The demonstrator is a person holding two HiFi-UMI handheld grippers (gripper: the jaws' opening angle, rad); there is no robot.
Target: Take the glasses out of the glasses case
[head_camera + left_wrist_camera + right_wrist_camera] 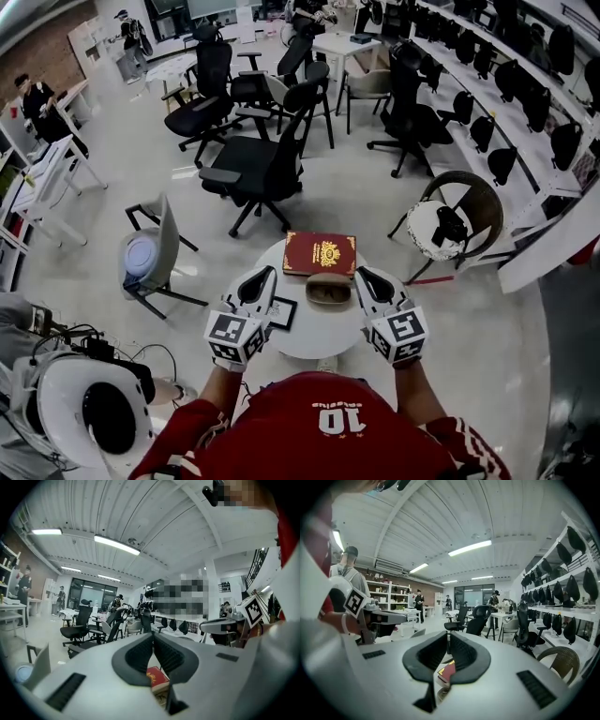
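My left gripper (261, 278) and right gripper (366, 278) hover with jaws pressed together, both empty. Between them, the glasses case (328, 291) sits on the tabletop (309, 336), just beside the red book (320, 253).

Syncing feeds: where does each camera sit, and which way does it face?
Head view: on the head, steeply down at round table, red book, glasses case; jersey, forearms, left gripper, right gripper.
Left gripper view: on the left gripper, facing office chairs; own shut jaws, right gripper at right.
Right gripper view: likewise; shut jaws, left gripper at left.
Both gripper views share the red book.
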